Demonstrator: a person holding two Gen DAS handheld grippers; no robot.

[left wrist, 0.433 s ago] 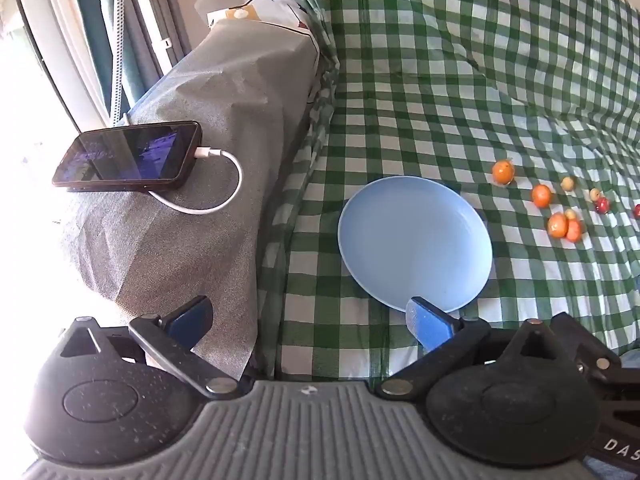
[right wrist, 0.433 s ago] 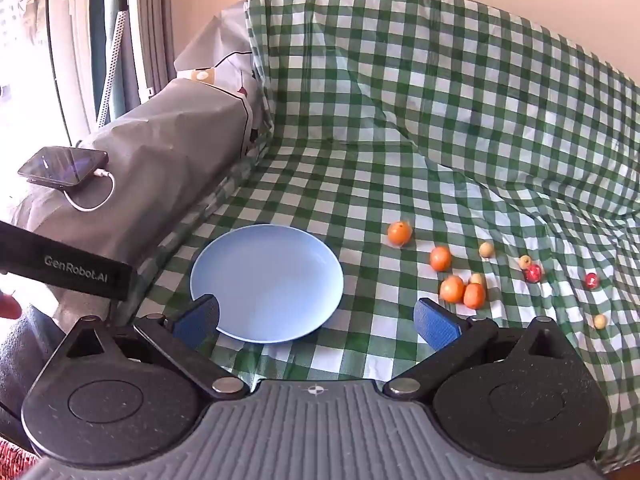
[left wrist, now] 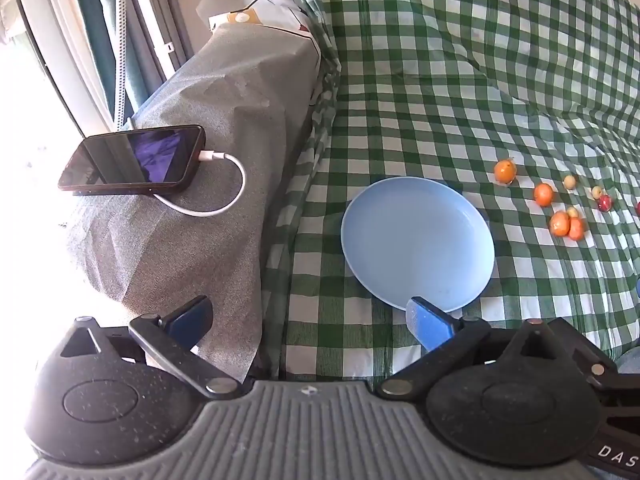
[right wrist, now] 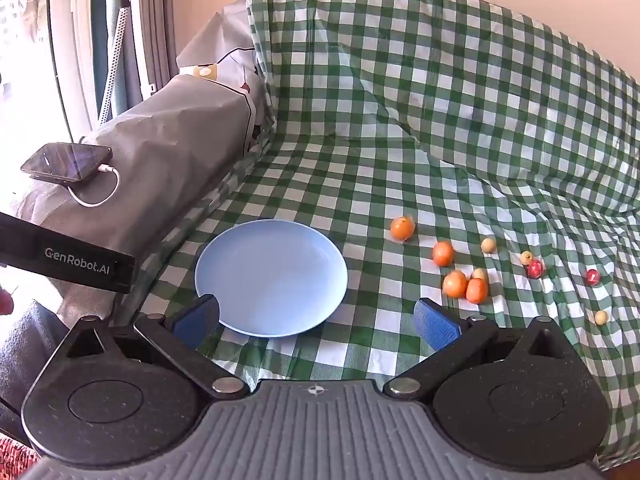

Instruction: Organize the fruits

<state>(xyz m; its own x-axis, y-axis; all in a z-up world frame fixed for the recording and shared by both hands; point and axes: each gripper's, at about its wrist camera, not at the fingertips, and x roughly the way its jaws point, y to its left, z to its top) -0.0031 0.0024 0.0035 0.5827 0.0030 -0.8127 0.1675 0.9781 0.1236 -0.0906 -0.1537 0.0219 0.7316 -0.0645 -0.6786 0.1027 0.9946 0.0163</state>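
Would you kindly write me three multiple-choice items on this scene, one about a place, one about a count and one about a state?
1. Where does the phone lie?
A. on the blue plate
B. on the grey covered armrest, plugged into a white cable
C. among the fruit

2. How many red fruits lie on the checked cloth in the right wrist view?
A. two
B. five
C. none

3. What is the state of the blue plate?
A. piled with fruit
B. turned upside down
C. empty

Answers:
1 B, the phone rests on the armrest with the cable in its end.
2 A, one red fruit and another show.
3 C, all the fruit lies on the cloth beside it.
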